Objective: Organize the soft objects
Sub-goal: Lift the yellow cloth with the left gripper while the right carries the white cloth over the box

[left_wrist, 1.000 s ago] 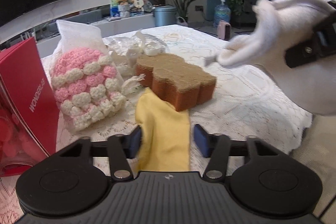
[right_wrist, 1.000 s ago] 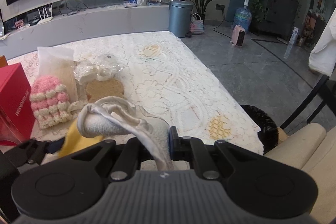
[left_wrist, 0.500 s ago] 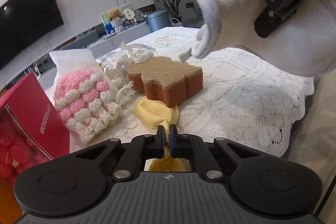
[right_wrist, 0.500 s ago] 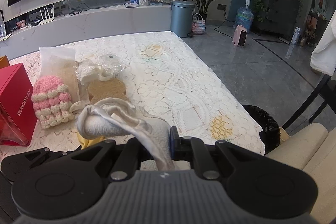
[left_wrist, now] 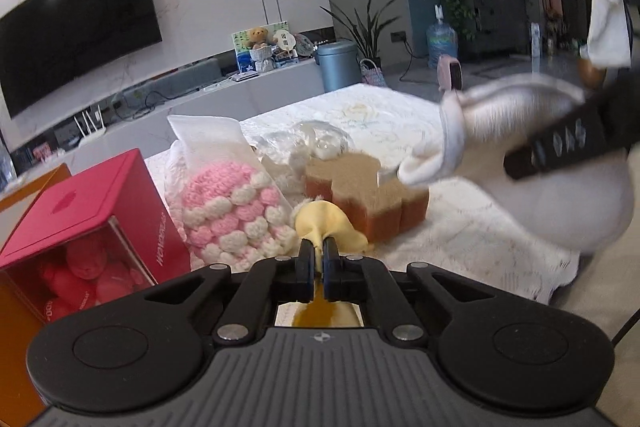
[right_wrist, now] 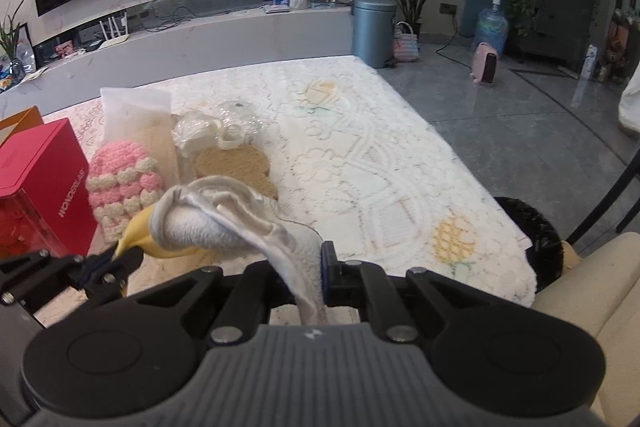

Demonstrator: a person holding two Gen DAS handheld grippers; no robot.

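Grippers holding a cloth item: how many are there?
2: the left gripper pinches the yellow cloth; the right gripper pinches the white fluffy sock.

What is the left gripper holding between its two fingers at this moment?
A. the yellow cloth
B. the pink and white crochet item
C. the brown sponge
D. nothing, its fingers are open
A: the left gripper has its fingers pressed together on the yellow cloth, while the brown sponge lies free on the table.
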